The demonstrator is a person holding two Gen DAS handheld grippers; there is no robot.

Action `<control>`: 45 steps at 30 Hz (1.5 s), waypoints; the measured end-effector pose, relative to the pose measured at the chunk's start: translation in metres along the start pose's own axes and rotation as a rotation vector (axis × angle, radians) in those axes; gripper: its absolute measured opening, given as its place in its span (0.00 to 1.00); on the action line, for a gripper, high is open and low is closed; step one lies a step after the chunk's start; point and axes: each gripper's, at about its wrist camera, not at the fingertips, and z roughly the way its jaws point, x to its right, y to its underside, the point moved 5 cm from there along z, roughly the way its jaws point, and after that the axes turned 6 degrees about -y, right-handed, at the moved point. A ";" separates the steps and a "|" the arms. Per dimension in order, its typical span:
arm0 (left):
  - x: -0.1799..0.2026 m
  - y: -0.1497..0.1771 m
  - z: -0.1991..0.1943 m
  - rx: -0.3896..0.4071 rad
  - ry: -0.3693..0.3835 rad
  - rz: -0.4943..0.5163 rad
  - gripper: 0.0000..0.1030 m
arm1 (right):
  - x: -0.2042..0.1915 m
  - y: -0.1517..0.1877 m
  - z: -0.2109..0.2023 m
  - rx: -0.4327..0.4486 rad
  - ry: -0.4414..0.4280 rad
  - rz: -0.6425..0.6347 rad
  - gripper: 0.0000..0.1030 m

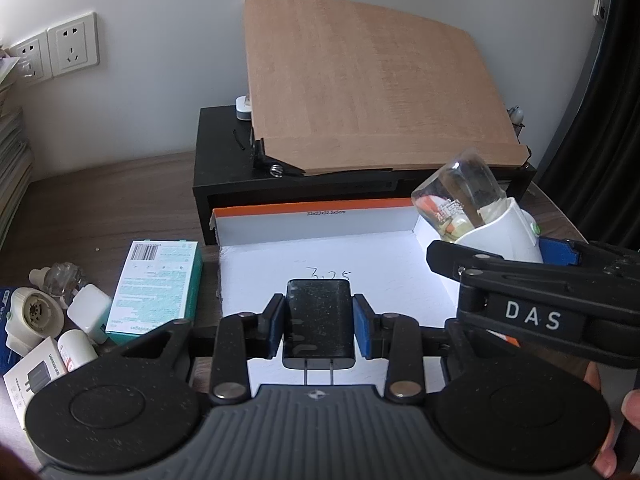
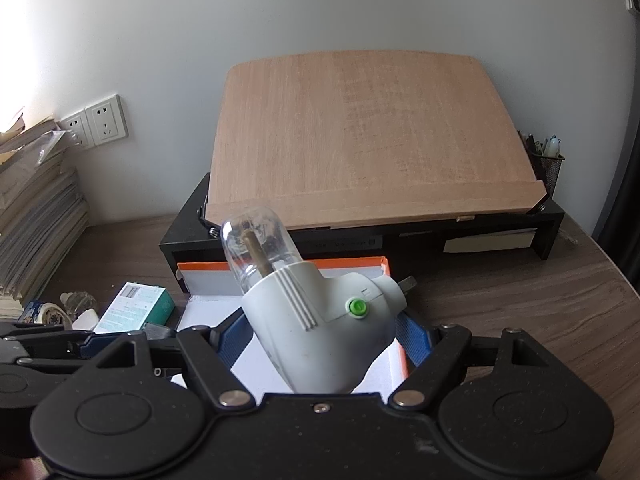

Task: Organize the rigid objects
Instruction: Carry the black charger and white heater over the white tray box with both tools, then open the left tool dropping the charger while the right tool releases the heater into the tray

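the black charger (image 1: 319, 322) sits clamped between the blue pads of the left gripper (image 1: 319, 322), prongs toward the camera, held over the white floor of the open orange-edged box (image 1: 316, 248); the white plug-in night light (image 2: 320, 328) with its clear bulb (image 2: 256, 246) tilted toward 11 o'clock is pinched in the right gripper (image 2: 320, 338), green button facing up, also over the box, toward its 3 o'clock side; whether either item touches the box floor is hard to tell; at 9 o'clock of the box lie a teal carton (image 1: 156, 290), a small white adapter (image 1: 89, 312) and another white lamp base (image 1: 30, 316) on the dark wood desk (image 1: 100, 200); at 12 o'clock a black shelf riser (image 1: 224, 152) carries a tilted wooden board (image 1: 368, 84).
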 end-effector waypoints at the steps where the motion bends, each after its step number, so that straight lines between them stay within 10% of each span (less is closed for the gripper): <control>1: -0.001 0.000 0.000 -0.002 0.000 -0.002 0.35 | -0.001 0.000 0.002 -0.003 -0.001 -0.002 0.89; 24: -0.016 -0.004 0.011 0.002 0.026 0.008 0.35 | -0.007 -0.003 0.047 -0.092 0.049 -0.041 0.83; 38: -0.015 -0.004 0.011 -0.008 0.068 -0.020 0.35 | 0.008 -0.012 -0.007 0.028 0.089 0.010 0.88; 45: -0.016 -0.004 -0.005 0.010 0.006 -0.060 0.68 | 0.010 0.001 -0.027 0.035 0.086 0.010 0.89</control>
